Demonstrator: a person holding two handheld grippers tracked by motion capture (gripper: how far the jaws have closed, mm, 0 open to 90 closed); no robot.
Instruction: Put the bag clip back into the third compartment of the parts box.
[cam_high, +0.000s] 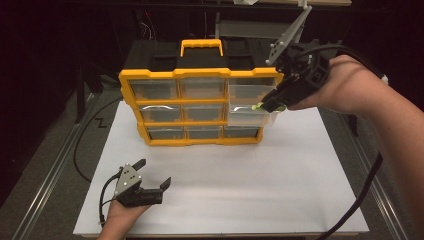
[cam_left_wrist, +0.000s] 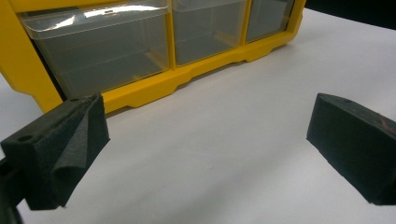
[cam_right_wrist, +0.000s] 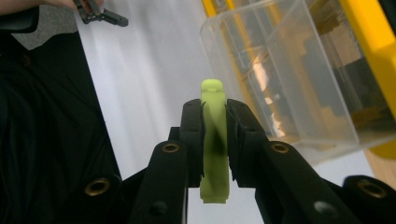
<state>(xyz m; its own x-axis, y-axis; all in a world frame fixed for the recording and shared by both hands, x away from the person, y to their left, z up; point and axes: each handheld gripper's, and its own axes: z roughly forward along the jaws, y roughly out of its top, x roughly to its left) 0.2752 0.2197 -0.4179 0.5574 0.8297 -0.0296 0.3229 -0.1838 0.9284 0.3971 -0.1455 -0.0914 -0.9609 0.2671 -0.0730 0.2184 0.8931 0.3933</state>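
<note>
Fingers first: the right gripper (cam_right_wrist: 215, 140) has its jaws pinched tight on a small lime-green piece (cam_right_wrist: 214, 140), which sticks out past the tips and also hangs out behind them. The left gripper (cam_high: 150, 180) is doing nothing, jaws spread wide with only white table sheet (cam_high: 240, 185) between them, parked at about 7 o'clock on the table in the high view.

The green piece is up at roughly 1 o'clock, right at the front rim of the pulled-out clear drawer (cam_high: 250, 116) in the right column of the yellow organizer (cam_high: 200, 107). Looks to me like the step is dropping it into that drawer. To do it well I'd get the tips properly over the open top, past the front wall, before letting go; the piece is thin, so release it low or it may bounce off the rim onto the sheet.

Views: the right gripper view gives you the actual grip and the drawer's inside, apparently empty. The high view shows which drawer is out, but the green bit is just a speck (cam_high: 257, 106) there. The left gripper view shows the bottom-row drawers (cam_left_wrist: 98, 46) shut, up close.
</note>
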